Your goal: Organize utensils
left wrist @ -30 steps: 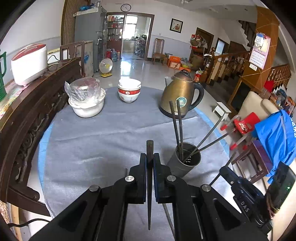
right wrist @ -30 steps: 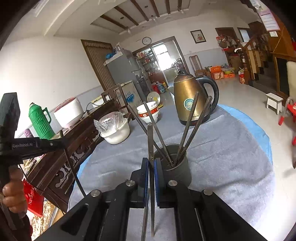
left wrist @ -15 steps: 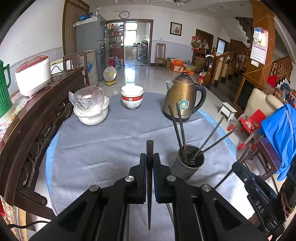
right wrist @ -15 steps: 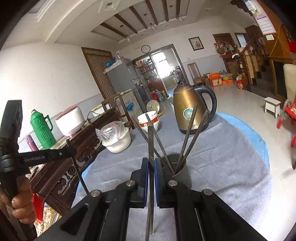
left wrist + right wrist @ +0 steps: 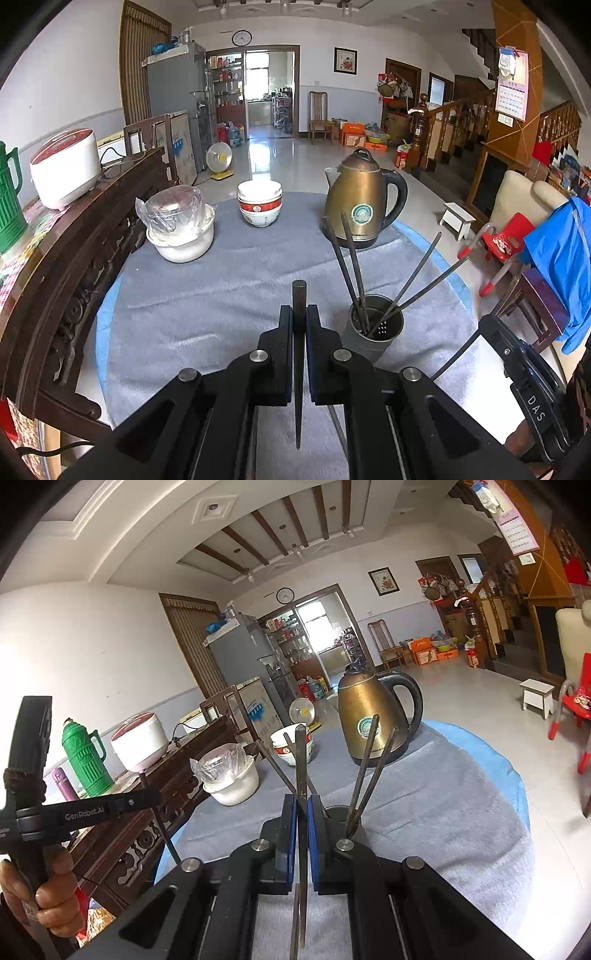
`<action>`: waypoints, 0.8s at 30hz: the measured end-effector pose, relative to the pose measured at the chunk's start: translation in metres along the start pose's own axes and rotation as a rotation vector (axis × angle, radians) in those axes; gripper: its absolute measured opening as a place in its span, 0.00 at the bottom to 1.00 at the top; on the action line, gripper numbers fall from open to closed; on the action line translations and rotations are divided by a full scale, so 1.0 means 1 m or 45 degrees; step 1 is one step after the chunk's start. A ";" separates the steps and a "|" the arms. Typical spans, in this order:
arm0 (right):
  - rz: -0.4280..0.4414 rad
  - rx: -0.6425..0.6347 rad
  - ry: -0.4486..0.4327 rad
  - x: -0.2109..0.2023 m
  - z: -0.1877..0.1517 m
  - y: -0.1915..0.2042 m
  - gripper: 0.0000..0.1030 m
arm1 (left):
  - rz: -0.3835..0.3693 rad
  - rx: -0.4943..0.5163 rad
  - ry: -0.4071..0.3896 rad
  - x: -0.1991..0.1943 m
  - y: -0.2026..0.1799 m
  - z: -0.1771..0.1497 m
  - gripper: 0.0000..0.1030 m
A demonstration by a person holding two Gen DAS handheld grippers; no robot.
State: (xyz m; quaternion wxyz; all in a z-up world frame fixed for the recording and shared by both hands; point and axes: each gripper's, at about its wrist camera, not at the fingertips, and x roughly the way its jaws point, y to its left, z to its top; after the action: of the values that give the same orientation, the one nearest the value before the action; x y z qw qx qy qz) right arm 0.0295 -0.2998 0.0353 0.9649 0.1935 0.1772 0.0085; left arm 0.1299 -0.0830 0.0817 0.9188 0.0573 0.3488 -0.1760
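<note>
Standing in the grey holder (image 5: 373, 334) on the cloth-covered table (image 5: 207, 295) are four dark chopsticks (image 5: 351, 273), fanned apart in two pairs. One more chopstick (image 5: 298, 354) is clamped between the closed jaws of the left gripper (image 5: 299, 321), its butt end pointing forward and its tip trailing back under the camera. Another chopstick (image 5: 301, 775) is pinched the same way by the closed right gripper (image 5: 302, 808), which is held just above and behind the holder. To seat each stick well, it is judged that the thin tip should be tilted down over the holder's mouth, threaded between the leaning pairs, and released only once it is inside the rim. The kettle (image 5: 364, 201) and stacked bowls (image 5: 259, 203) are set well beyond and should not be disturbed.
</note>
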 end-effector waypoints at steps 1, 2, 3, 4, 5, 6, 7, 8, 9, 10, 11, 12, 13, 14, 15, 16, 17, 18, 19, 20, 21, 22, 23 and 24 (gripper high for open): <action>-0.001 0.003 -0.006 -0.001 0.001 -0.001 0.06 | 0.004 0.003 -0.002 0.000 -0.001 0.000 0.06; -0.001 0.004 -0.009 -0.001 0.001 -0.001 0.06 | 0.007 0.006 -0.004 0.000 -0.001 0.001 0.06; 0.001 0.007 -0.013 -0.002 0.002 -0.001 0.06 | 0.008 0.008 -0.006 0.000 -0.002 0.001 0.06; 0.003 0.008 -0.016 -0.002 0.003 -0.002 0.06 | 0.008 0.009 -0.007 -0.001 -0.003 0.002 0.06; 0.003 0.008 -0.020 -0.003 0.005 -0.002 0.06 | 0.009 0.012 -0.009 -0.001 -0.003 0.002 0.06; 0.004 0.008 -0.025 -0.004 0.006 -0.002 0.06 | 0.010 0.015 -0.012 -0.002 -0.004 0.003 0.06; 0.004 0.009 -0.029 -0.005 0.008 -0.002 0.06 | 0.010 0.019 -0.014 -0.002 -0.005 0.004 0.06; 0.007 0.010 -0.033 -0.006 0.010 -0.002 0.06 | 0.009 0.021 -0.016 -0.003 -0.006 0.005 0.06; 0.012 0.015 -0.038 -0.006 0.013 -0.003 0.06 | 0.009 0.023 -0.019 -0.003 -0.006 0.006 0.06; 0.016 0.020 -0.042 -0.007 0.015 -0.004 0.06 | 0.009 0.026 -0.023 -0.004 -0.008 0.007 0.06; 0.019 0.022 -0.045 -0.006 0.018 -0.004 0.06 | 0.011 0.030 -0.029 -0.005 -0.009 0.008 0.06; 0.020 0.023 -0.047 -0.007 0.019 -0.004 0.06 | 0.011 0.031 -0.031 -0.005 -0.009 0.009 0.06; 0.019 0.021 -0.052 -0.007 0.021 -0.004 0.06 | 0.009 0.033 -0.033 -0.005 -0.009 0.010 0.06; 0.017 0.020 -0.056 -0.007 0.023 -0.004 0.06 | 0.008 0.034 -0.035 -0.006 -0.010 0.011 0.06; 0.019 0.019 -0.061 -0.008 0.026 -0.003 0.06 | 0.009 0.035 -0.036 -0.007 -0.011 0.011 0.06; 0.022 0.018 -0.066 -0.010 0.026 -0.004 0.06 | 0.010 0.036 -0.040 -0.007 -0.011 0.012 0.06; 0.024 0.015 -0.072 -0.011 0.028 -0.003 0.06 | 0.011 0.037 -0.043 -0.008 -0.011 0.013 0.06; 0.024 0.009 -0.082 -0.012 0.030 -0.001 0.06 | 0.011 0.037 -0.045 -0.009 -0.012 0.014 0.06; 0.024 0.006 -0.087 -0.012 0.031 -0.001 0.06 | 0.010 0.037 -0.047 -0.010 -0.012 0.015 0.06; 0.027 0.004 -0.093 -0.013 0.033 0.000 0.06 | 0.011 0.037 -0.050 -0.011 -0.013 0.016 0.06; 0.029 0.002 -0.096 -0.012 0.034 0.002 0.06 | 0.013 0.039 -0.055 -0.012 -0.013 0.017 0.06; 0.028 -0.001 -0.102 -0.013 0.036 0.002 0.06 | 0.017 0.041 -0.060 -0.013 -0.013 0.018 0.06; 0.028 -0.002 -0.106 -0.013 0.037 0.002 0.06 | 0.017 0.044 -0.064 -0.015 -0.014 0.019 0.06; 0.029 -0.001 -0.111 -0.014 0.039 0.002 0.06 | 0.017 0.046 -0.068 -0.016 -0.015 0.020 0.06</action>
State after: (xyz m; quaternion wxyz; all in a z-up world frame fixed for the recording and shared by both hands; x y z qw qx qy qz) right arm 0.0302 -0.3133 0.0741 0.9716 0.1954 0.1328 0.0111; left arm 0.1257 -0.0965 0.1078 0.9276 0.0716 0.3207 -0.1777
